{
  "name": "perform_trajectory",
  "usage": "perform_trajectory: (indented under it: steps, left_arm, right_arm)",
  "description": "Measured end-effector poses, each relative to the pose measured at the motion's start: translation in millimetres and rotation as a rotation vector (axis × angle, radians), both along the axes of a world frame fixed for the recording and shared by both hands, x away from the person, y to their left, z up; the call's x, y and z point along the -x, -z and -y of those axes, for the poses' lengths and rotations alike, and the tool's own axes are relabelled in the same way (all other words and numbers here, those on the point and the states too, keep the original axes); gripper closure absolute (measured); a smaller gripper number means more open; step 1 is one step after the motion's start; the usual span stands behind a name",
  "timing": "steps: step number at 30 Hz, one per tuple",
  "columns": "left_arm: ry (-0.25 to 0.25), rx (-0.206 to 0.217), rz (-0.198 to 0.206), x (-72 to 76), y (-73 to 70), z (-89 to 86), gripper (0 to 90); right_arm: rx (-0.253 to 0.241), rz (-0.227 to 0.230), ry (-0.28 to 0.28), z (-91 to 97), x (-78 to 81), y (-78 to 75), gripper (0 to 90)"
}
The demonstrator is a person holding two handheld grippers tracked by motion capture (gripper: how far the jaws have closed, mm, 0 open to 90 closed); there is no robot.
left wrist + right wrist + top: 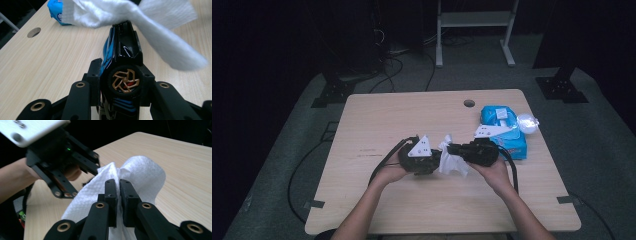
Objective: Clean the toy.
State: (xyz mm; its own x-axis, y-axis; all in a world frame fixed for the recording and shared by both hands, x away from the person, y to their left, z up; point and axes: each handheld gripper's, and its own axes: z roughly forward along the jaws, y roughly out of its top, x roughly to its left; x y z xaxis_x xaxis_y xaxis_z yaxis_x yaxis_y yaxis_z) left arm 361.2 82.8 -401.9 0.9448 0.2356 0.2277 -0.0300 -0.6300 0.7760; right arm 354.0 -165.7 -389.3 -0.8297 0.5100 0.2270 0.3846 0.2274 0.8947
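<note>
Left gripper view looks along a toy car point(123, 75) clamped between the two black jaws: glossy black body with blue panels on one flank, a black tyre facing the camera with a bronze pinwheel-spoked rim and a hint of red behind the spokes. The car stands on end in the grip, its far end pointing away from the camera, above the pale wood worktop point(50, 65). A white wipe point(160, 32) with a fine embossed texture drapes over that far end and trails off to the right in a soft fold.

The left tongs point(432, 161) are closed on the car, pads pressing its sides. The right tongs point(118, 195) are pinched nearly together on the wipe, the sheet caught between the pads and bulging up and around them. From the high view, the two tongs meet nose to nose just above the middle of the worktop, near the person's edge, with the wipe point(453, 159) bunched between them and against the car.

At the right side of the worktop lies a blue wipe pack point(504, 131), flat, with a white flap on top; its contents cannot be made out. A small clear crumpled bit of plastic point(527, 122) sits just beside its far right corner. A round cable hole point(469, 103) is cut near the far edge.
</note>
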Motion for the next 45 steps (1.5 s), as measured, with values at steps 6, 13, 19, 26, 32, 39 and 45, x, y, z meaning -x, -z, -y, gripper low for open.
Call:
perform_trajectory:
  steps: [6, 13, 19, 26, 32, 39, 45]
  left_arm:
    - [0.000, 0.002, -0.003, -0.9, 0.3, -0.3, 63.6]
    - [0.003, 0.016, -0.003, 0.4, -1.8, -0.1, 63.7]
    - [-0.003, 0.061, -0.010, -1.1, -6.0, -6.4, 63.8]
    - [-0.003, 0.038, -0.012, -1.9, -2.9, -4.6, 63.8]
    - [0.002, 0.040, -0.006, -0.1, -4.5, -3.5, 64.1]
    - [0.000, 0.074, -0.020, -2.8, -5.2, -6.7, 64.1]
    - [-0.004, 0.081, -0.019, -2.6, -4.4, -6.4, 64.1]
  right_arm:
    - [0.018, -0.027, 0.025, 4.7, -5.2, 9.4, 83.8]
    - [-0.008, 0.017, -0.007, -1.2, 1.9, -4.0, 83.8]
    - [0.044, -0.009, 0.041, 7.4, -4.8, 11.5, 83.7]
    - [-0.022, -0.007, 0.014, 3.5, -2.2, 3.3, 83.8]
    - [-0.038, -0.019, 0.006, 5.2, -2.0, 6.1, 83.8]
    - [-0.017, -0.078, 0.024, 9.6, -10.3, 22.9, 83.7]
    - [-0.019, -0.124, 0.020, 8.5, -14.6, 33.3, 83.7]
